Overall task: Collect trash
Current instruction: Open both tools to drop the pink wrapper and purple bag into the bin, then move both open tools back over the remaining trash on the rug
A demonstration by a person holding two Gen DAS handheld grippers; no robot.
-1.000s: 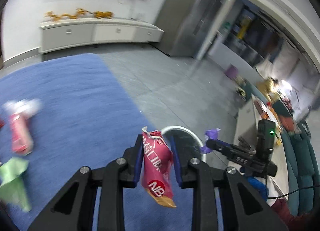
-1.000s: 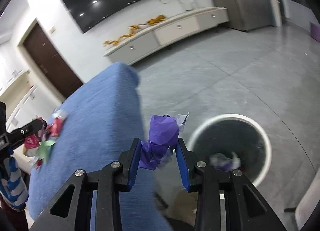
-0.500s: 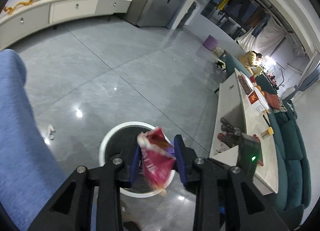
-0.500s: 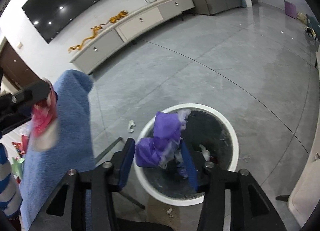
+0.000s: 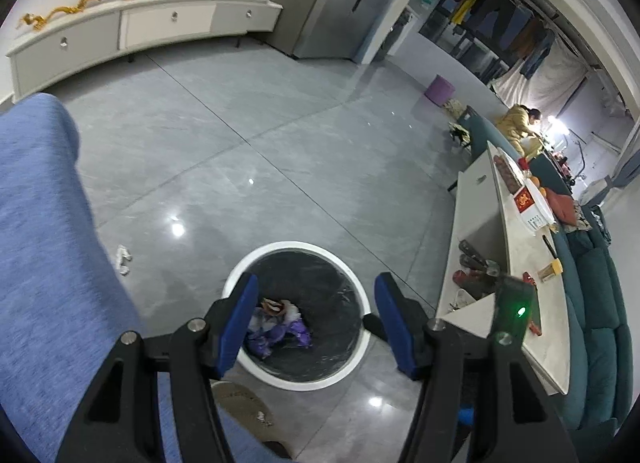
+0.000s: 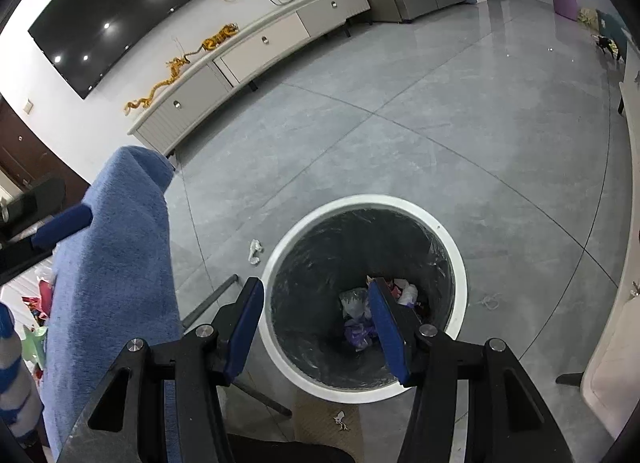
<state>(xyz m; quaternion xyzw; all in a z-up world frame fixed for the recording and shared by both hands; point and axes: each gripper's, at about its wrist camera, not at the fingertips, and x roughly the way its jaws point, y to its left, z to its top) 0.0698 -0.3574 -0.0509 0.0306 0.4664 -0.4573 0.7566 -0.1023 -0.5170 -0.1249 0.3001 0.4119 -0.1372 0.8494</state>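
Note:
A round bin with a white rim [image 5: 296, 247] and a black liner stands on the grey floor beside the blue table. My left gripper [image 5: 316, 283] hangs over it. Its jaws are opening and nothing is between them. My right gripper [image 6: 316, 291] is also above the bin [image 6: 360, 201], with its jaws opening and nothing between them. Crumpled purple paper [image 5: 276, 333] lies at the bottom, among other wrappers. In the right wrist view the purple paper [image 6: 360, 333] sits beside white scraps [image 6: 354, 301]. One blue finger of the left gripper [image 6: 62, 225] shows at the left edge.
The blue cloth-covered table [image 6: 116, 243] borders the bin on the left, with more wrappers [image 6: 40, 299] further left. A white scrap [image 6: 255, 251] lies on the floor near the bin. A low white table [image 5: 516, 255] and a teal sofa [image 5: 600, 303] stand to the right.
Both grippers swung from over the blue table to above the bin and opened. The red wrapper and the purple paper left the jaws; the purple paper now lies in the bin.

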